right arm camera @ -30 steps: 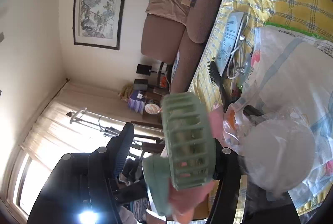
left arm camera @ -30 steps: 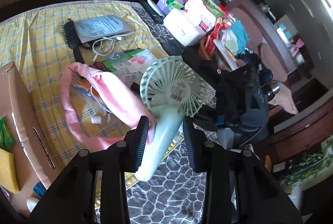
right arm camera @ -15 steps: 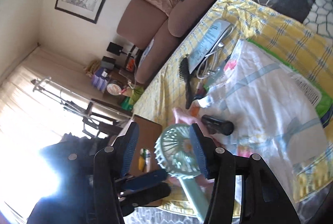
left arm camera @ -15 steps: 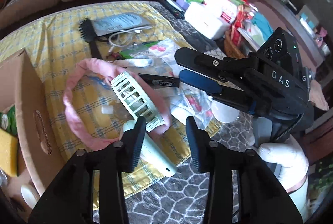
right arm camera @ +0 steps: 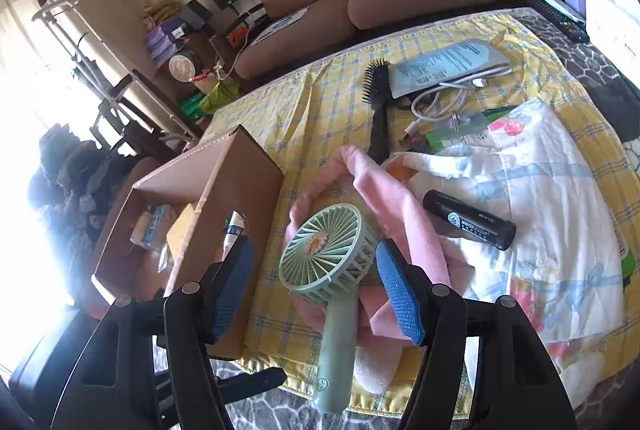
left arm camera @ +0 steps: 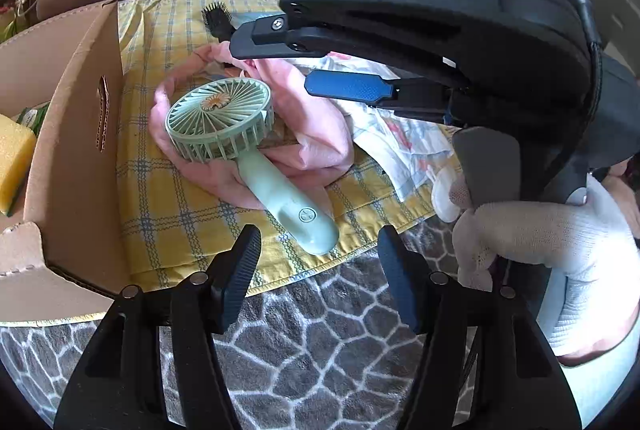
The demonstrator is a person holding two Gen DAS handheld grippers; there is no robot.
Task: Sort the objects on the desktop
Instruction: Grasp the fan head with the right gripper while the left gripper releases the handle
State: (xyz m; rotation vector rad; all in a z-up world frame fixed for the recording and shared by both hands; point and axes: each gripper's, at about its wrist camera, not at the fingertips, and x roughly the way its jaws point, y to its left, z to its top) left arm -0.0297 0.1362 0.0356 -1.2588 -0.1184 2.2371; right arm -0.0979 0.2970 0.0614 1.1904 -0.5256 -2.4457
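Observation:
A pale green handheld fan point(left arm camera: 240, 150) lies on a pink cloth point(left arm camera: 316, 126) on the yellow plaid tablecloth, handle toward me. It also shows in the right wrist view point(right arm camera: 332, 270). My left gripper point(left arm camera: 320, 266) is open and empty, just short of the fan's handle end. My right gripper point(right arm camera: 316, 286) is open, its blue pads point(right arm camera: 400, 294) either side of the fan head, above it. In the left wrist view the right gripper point(left arm camera: 348, 86) hovers above the cloth. An open cardboard box point(right arm camera: 224, 198) stands left of the fan.
A black tube point(right arm camera: 468, 218) lies on a white floral bag point(right arm camera: 552, 214). A black hairbrush point(right arm camera: 378, 102), a grey pouch point(right arm camera: 448, 66) and a white cable point(right arm camera: 440, 98) lie farther back. The box holds a yellow sponge point(left arm camera: 12, 158) and other items. A sofa stands behind the table.
My left gripper has let go of the fan and drawn back and opened wide. The fan now lies on the pink cloth. The right gripper has swung over it.

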